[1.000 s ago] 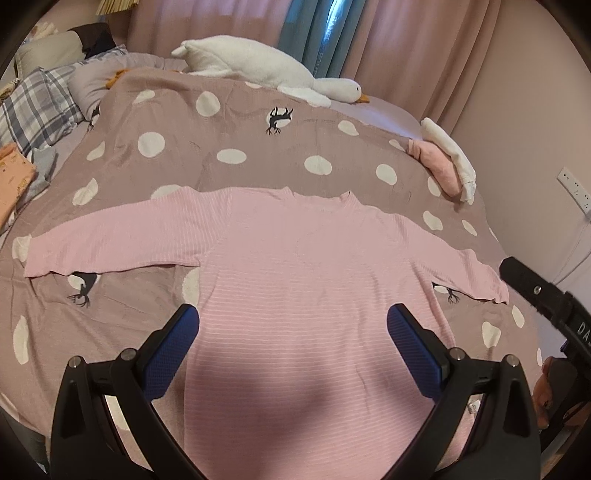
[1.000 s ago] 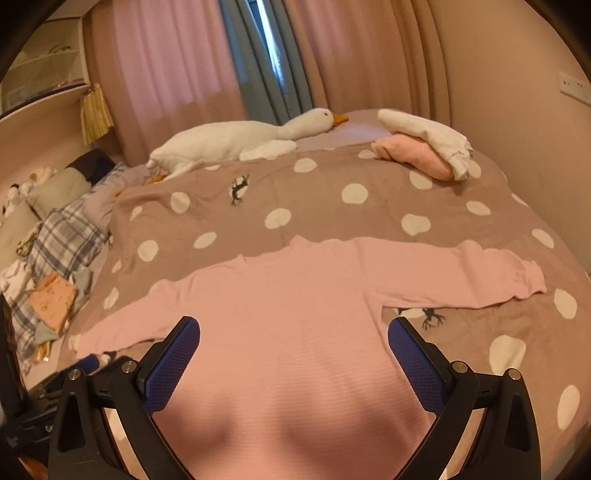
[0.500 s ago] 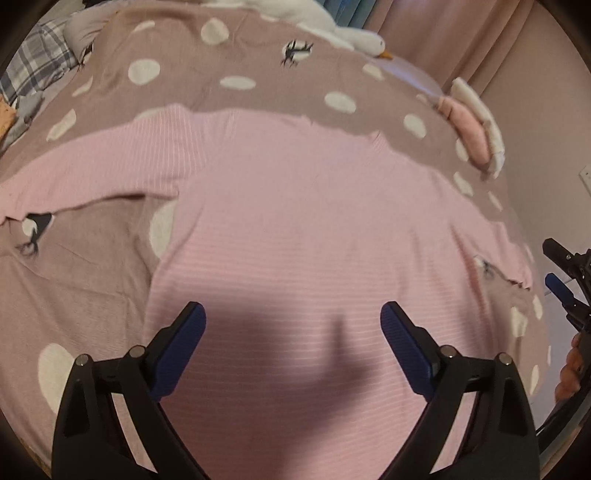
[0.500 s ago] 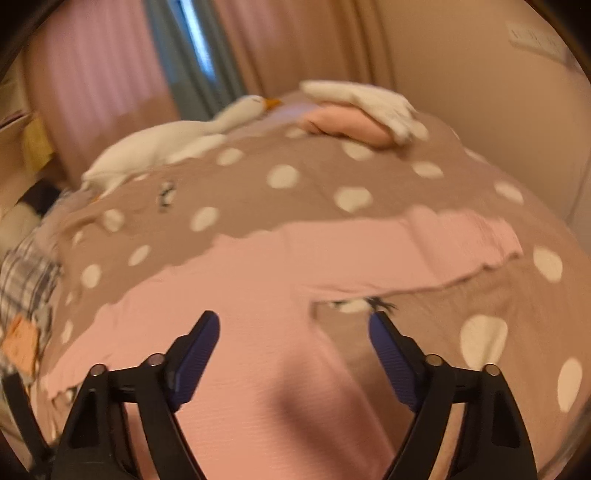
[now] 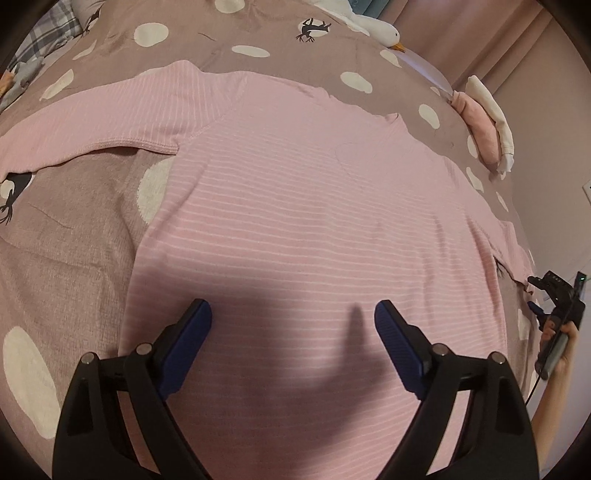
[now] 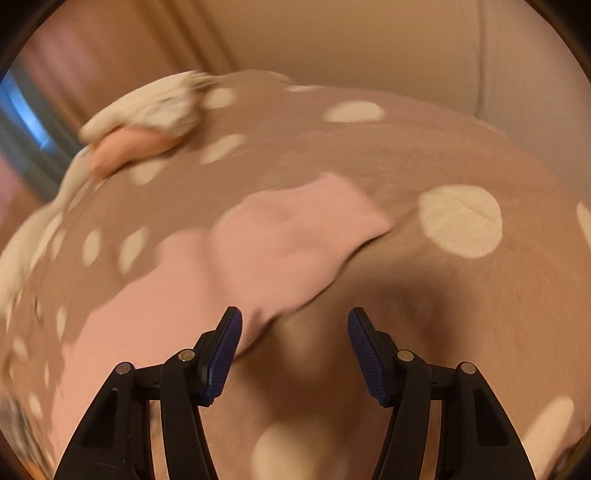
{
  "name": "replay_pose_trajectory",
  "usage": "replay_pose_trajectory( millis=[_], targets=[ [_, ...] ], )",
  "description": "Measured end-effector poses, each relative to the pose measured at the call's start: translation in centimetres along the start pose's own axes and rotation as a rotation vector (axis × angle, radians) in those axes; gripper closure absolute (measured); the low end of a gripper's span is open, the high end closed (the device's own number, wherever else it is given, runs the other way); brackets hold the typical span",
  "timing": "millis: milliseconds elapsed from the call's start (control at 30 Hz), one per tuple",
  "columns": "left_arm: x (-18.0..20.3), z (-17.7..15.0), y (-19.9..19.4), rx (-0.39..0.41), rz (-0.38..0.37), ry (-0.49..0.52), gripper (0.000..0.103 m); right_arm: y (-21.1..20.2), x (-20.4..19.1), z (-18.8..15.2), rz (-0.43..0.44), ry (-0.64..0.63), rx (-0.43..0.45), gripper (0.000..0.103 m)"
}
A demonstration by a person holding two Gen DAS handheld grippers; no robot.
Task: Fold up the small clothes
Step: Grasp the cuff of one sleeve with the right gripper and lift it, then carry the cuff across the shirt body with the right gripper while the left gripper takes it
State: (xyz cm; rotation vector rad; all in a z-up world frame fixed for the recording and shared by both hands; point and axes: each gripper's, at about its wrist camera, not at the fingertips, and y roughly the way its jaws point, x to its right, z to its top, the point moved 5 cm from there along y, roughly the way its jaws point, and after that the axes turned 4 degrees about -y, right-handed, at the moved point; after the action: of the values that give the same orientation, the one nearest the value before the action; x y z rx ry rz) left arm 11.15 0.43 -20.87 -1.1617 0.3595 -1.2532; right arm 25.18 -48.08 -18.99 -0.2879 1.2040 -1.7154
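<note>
We find no fold made yet: the pink striped long-sleeve top lies flat, both sleeves spread, across the near half of the polka-dot bedspread. The left gripper hangs over its lower body, jaws wide and narrowing, pinching nothing. The right gripper is closing beside the sleeve cuff, not yet gripping. All folding remains.

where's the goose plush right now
In the left wrist view the white goose plush lies at the far top edge of the dotted bedspread, beyond the pink shirt's collar.
</note>
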Motion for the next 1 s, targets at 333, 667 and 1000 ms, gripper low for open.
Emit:
replay_pose_trajectory(
  millis=[333,667,1000],
  targets=[
    [-0.1,0.4,0.1,0.009,-0.016,-0.02,0.013,1.4,1.2,3.5,0.066,0.076,0.07,0.095],
    [-0.2,1.1,-1.2,0.034,-0.039,-0.041,0.017,-3.8,-2.1,7.2,-0.042,-0.1,0.23,0.097],
    [-2.2,3.8,-8.3,0.189,-0.014,-0.113,0.017,-16.6,-19.8,6.0,0.193,-0.442,0.444,0.097]
  ],
)
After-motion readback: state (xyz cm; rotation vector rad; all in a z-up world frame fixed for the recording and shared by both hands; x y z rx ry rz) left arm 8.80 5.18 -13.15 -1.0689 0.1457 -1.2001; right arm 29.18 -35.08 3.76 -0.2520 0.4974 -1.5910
